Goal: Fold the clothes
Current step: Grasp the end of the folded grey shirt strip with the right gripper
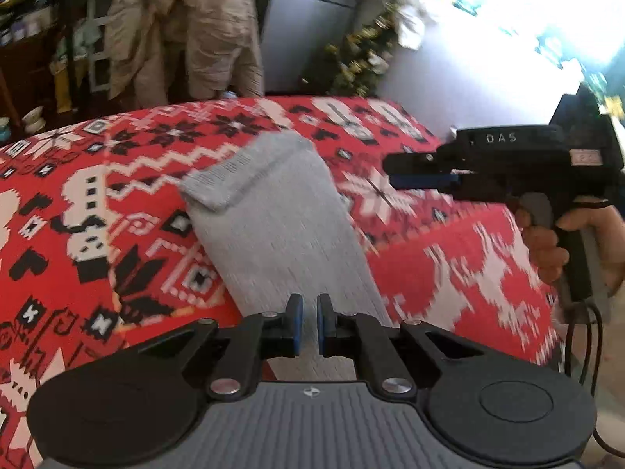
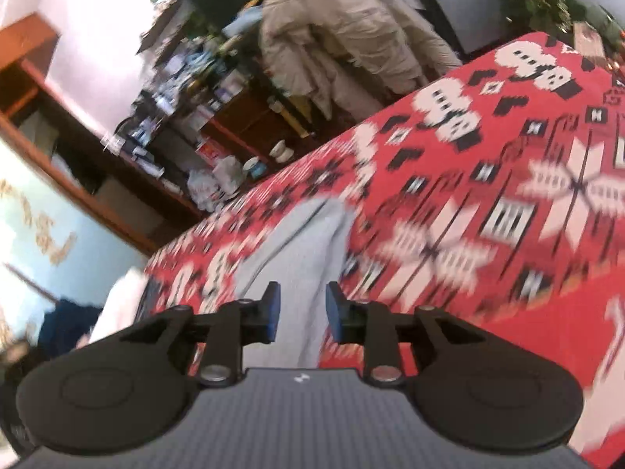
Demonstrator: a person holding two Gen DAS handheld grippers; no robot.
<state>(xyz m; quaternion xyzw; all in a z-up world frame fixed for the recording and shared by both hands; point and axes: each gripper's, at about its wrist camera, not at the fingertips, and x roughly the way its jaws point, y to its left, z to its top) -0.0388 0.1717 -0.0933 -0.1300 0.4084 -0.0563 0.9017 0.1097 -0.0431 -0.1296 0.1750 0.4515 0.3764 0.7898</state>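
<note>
A grey knit garment lies as a long strip on a red patterned blanket, its ribbed end pointing away from me. My left gripper is at the near end, jaws almost together with grey cloth in the narrow gap. To the right, a hand holds my right gripper above the blanket, clear of the garment. In the right wrist view my right gripper is open, hovering over the grey garment on the blanket, with nothing between its pads.
A beige jacket hangs over a chair behind the bed. Cluttered wooden shelves stand beyond the bed edge. A white cloth and a dark blue one lie off the bed's left side. A plant is at the back.
</note>
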